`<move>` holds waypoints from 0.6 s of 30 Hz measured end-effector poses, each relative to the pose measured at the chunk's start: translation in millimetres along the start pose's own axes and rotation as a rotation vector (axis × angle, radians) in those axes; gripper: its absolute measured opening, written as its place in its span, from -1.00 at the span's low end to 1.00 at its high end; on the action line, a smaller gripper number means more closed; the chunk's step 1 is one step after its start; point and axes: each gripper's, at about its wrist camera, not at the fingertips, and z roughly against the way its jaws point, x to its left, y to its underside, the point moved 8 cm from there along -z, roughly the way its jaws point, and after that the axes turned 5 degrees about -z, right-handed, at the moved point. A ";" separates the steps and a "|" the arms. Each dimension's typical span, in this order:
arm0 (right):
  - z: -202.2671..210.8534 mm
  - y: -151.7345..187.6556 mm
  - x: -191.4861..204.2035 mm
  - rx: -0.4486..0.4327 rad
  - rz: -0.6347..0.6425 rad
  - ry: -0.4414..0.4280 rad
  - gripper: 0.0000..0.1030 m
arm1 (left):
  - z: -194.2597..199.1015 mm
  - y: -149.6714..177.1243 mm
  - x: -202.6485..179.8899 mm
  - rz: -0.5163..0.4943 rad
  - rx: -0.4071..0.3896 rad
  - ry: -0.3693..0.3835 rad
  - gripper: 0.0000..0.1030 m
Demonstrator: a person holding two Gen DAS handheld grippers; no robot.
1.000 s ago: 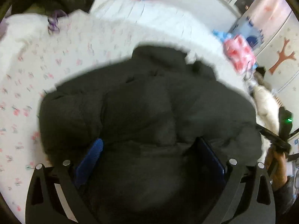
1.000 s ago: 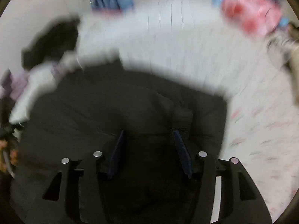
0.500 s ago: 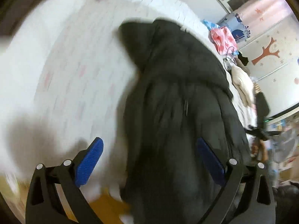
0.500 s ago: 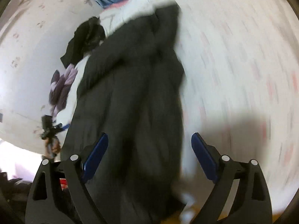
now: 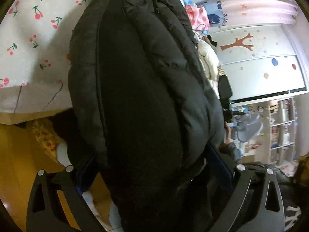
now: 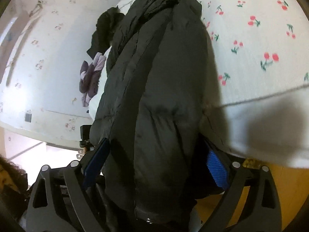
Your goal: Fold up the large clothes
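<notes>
Across the near edge of the bed, the black puffer jacket lay as a long folded bundle, its near end hanging over the edge toward us and its far end running up the cherry-print sheet. We held that near end between both tools: the left gripper had its jaws set wide around the padding, and the right gripper likewise, though we could not tell whether either pair truly pressed the cloth. To fold it well, we judged that both ends should bite deep into the thick filling and travel together, so the layers would not slide apart. Beside the jacket lay a dark garment and a purple one near the bed's far side, and pink clothes at its far corner. None blocked the fold; the overhang above the yellow floor was the likelier trouble.
</notes>
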 end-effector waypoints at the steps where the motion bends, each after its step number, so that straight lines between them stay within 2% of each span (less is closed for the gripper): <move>1: 3.1 2.2 4.4 -0.017 0.007 -0.039 0.36 | 2.7 -1.4 -1.6 0.004 -0.028 0.001 0.86; 2: 4.4 4.3 10.4 -0.027 0.018 -0.077 -0.07 | 6.9 -3.2 -2.8 0.002 -0.059 -0.014 0.86; 3: 4.6 5.7 16.1 -0.044 0.048 -0.072 -0.28 | 11.6 -6.7 -4.8 0.002 -0.101 -0.044 0.80; 4: 5.6 6.2 20.7 -0.056 0.070 -0.070 -0.52 | 18.1 -7.5 -4.3 0.003 -0.123 -0.039 0.53; 5: 7.8 6.9 30.8 -0.076 0.103 -0.087 -0.68 | 18.4 -11.8 -9.1 0.001 -0.134 -0.033 0.33; 6: 8.9 6.7 42.1 -0.098 0.133 -0.101 -0.71 | 21.2 -14.3 -15.5 -0.011 -0.153 -0.046 0.05; 7: 13.3 5.4 55.9 -0.126 0.165 -0.141 -0.73 | 26.1 -17.2 -21.1 -0.027 -0.175 -0.053 -0.12; 9: 20.4 2.9 67.8 -0.153 0.175 -0.194 -0.72 | 35.7 -20.8 -37.6 -0.076 -0.218 -0.037 -0.32; 10: 20.7 2.4 65.4 -0.150 0.166 -0.178 -0.66 | 38.3 -21.8 -40.3 -0.084 -0.227 -0.045 -0.32; 11: 13.2 2.8 58.6 -0.123 0.155 -0.132 -0.49 | 37.6 -21.7 -36.5 -0.077 -0.225 -0.067 -0.32; 12: 4.6 4.6 51.0 -0.093 0.147 -0.089 -0.42 | 32.9 -19.1 -28.0 -0.042 -0.201 -0.068 -0.09; 13: 1.5 7.3 46.2 -0.078 0.145 -0.071 -0.41 | 27.2 -16.5 -20.9 -0.011 -0.175 -0.060 0.27; 15: 4.6 12.2 41.0 -0.085 0.148 -0.086 -0.54 | 19.3 -13.6 -6.2 0.041 -0.169 -0.068 0.35; 16: 8.4 11.5 43.5 -0.113 0.154 -0.099 -0.72 | 19.5 -12.7 -7.4 0.031 -0.189 -0.065 0.22; 18: 17.6 11.6 57.5 -0.181 0.178 -0.130 -0.81 | 28.4 -16.4 -23.7 -0.011 -0.244 -0.073 -0.30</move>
